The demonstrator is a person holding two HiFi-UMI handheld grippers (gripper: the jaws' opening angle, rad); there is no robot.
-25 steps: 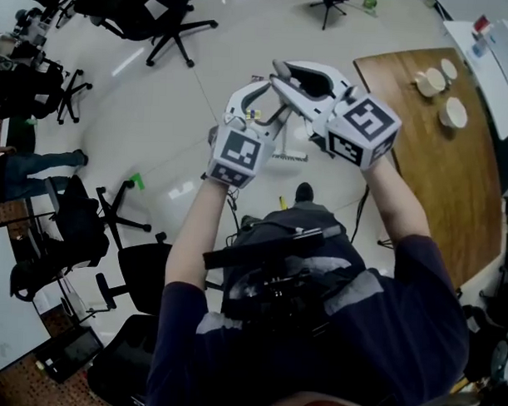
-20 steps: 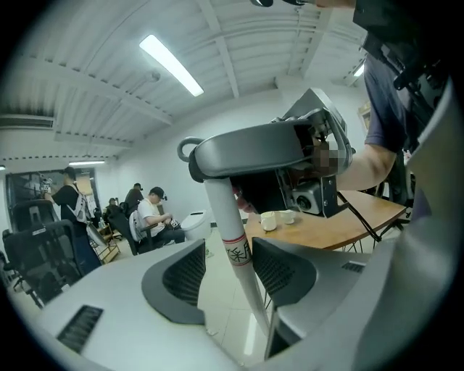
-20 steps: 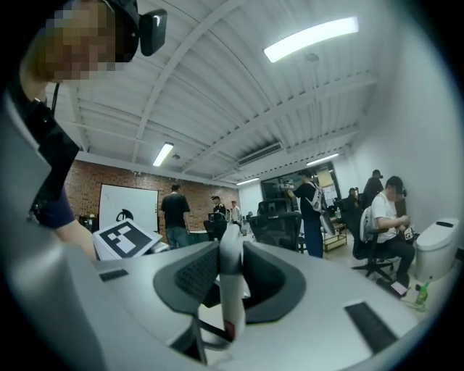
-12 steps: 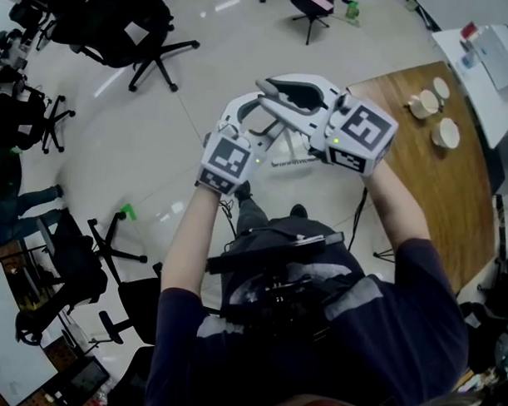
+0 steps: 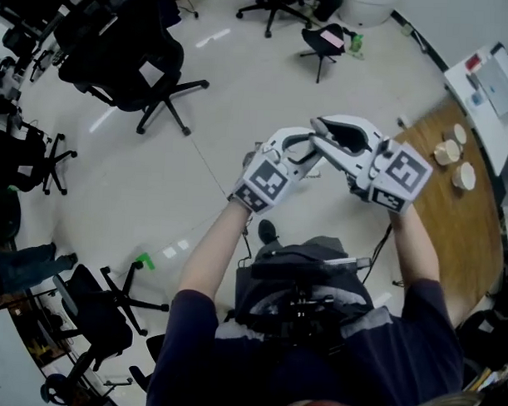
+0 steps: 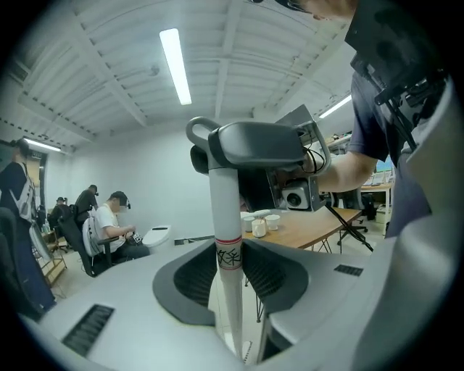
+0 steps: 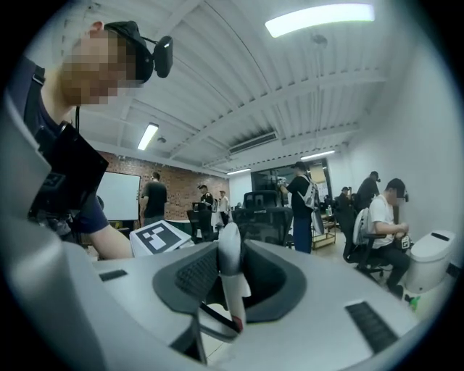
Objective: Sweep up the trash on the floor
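As sweeping needs two-handed leverage, the broom handle [image 6: 221,210] is clamped at half width by the right gripper [image 7: 228,279] and the left gripper [image 6: 230,272], whose jaws have just been closing onto it. A green scrap [image 5: 144,260], possibly trash, is seen on the floor [image 5: 198,129], well apart.

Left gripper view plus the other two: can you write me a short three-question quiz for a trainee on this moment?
1. True or false: the left gripper has a white pole between its jaws.
2. Which things stand on the wooden table in the head view? A: cups. B: books. C: a kettle.
3. Short answer: what does the right gripper grip?

Key
1. True. Its jaws have just been closing, and the pads now sit against the white pole.
2. A.
3. The end of a white handle.
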